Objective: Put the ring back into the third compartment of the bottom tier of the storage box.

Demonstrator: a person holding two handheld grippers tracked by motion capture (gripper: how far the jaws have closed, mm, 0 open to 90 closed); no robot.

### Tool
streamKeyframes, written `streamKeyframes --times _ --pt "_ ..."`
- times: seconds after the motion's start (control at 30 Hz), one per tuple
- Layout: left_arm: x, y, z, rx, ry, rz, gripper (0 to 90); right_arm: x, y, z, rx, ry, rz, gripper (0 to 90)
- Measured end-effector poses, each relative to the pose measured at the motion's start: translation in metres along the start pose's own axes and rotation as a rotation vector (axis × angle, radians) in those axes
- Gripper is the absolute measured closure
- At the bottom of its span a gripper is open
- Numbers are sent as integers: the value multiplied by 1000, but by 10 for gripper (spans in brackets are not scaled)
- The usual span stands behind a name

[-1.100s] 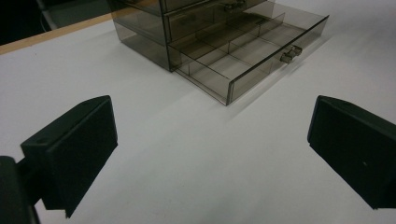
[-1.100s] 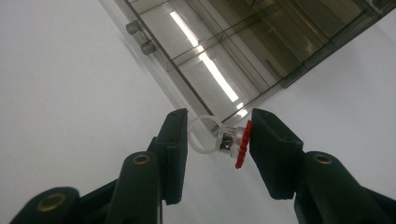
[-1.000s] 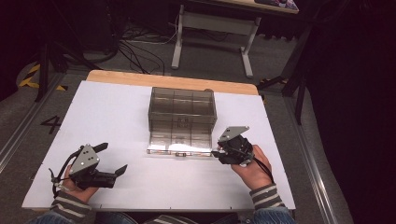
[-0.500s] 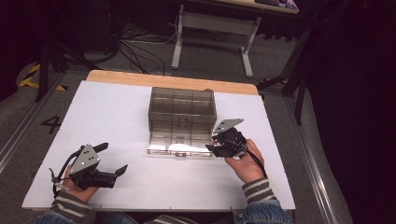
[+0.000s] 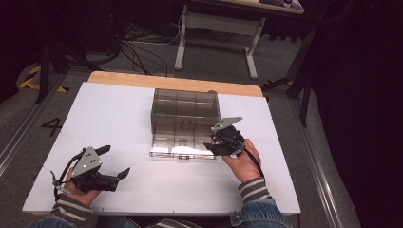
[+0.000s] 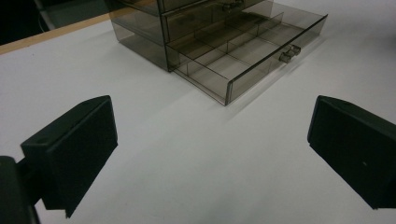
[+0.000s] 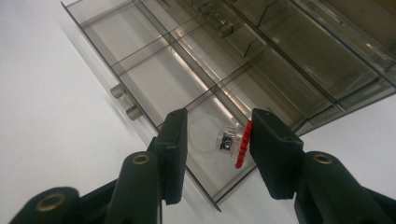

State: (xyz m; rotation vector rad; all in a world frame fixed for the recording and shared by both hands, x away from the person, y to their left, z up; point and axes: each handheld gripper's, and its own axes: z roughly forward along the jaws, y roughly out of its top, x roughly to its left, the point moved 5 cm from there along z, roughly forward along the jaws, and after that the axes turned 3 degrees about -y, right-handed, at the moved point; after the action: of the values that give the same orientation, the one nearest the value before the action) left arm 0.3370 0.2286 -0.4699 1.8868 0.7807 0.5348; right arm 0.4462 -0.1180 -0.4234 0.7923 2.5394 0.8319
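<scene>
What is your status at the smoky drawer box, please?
Right tongs shut on clear red-rimmed wheel, above open bottom drawer. Left tongs open, empty. Nothing obstructing.

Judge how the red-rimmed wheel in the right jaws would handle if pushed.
The wheel looks like small clear plastic: probably light and stiff. Being round, it may roll on edge; its red teeth likely add grip. Its clear faces look smooth, maybe slippery.
</scene>
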Motion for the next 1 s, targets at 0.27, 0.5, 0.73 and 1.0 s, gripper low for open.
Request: streamKeyframes --times 0.27,0.5,0.73,1.0 --pt "0 0 0 -1 -1 0 22 1 0 5 -7 -6 0 580" --pt "0 0 0 1 -1 1 23 2 -1 9 -35 -19 -3 580" --pt "0 0 0 1 -1 0 23 4 -3 16 -52 -37 -2 580" --pt "0 0 1 3 -1 1 23 4 -6 30 -20 -32 5 579"
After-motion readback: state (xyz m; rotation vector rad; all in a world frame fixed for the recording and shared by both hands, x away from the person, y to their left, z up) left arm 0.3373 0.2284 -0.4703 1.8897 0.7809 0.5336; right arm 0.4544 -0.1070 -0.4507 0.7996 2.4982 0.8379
